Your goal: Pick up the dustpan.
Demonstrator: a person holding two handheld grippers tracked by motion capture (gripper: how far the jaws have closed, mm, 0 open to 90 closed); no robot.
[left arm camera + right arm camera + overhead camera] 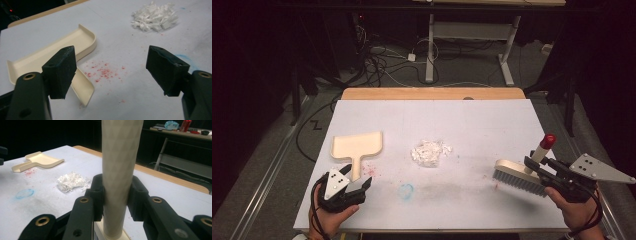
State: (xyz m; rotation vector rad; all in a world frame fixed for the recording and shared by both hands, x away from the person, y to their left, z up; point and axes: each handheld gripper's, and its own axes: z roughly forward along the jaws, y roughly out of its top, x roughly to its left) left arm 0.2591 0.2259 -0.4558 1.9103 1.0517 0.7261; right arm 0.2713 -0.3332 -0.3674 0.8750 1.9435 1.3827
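A cream dustpan (357, 146) (50, 56) (38, 160) lies flat at the left of the white table, handle toward me. My left gripper (361, 185) (111, 71) stands open just short of the handle's end, holding nothing. A pile of white shreds (430, 152) (155, 16) (71, 181) sits mid-table. At the right, my right gripper (534, 166) (116, 195) is shut on the cream handle of a brush (519, 176) (120, 157) with a red handle tip (548, 140); its grey bristles rest on the table.
Red crumbs (103, 72) lie by the dustpan handle and a blue smudge (406, 190) marks the table (472, 120) nearer me. Beyond the table's wooden far edge are cables on the floor and a white desk frame (469, 35).
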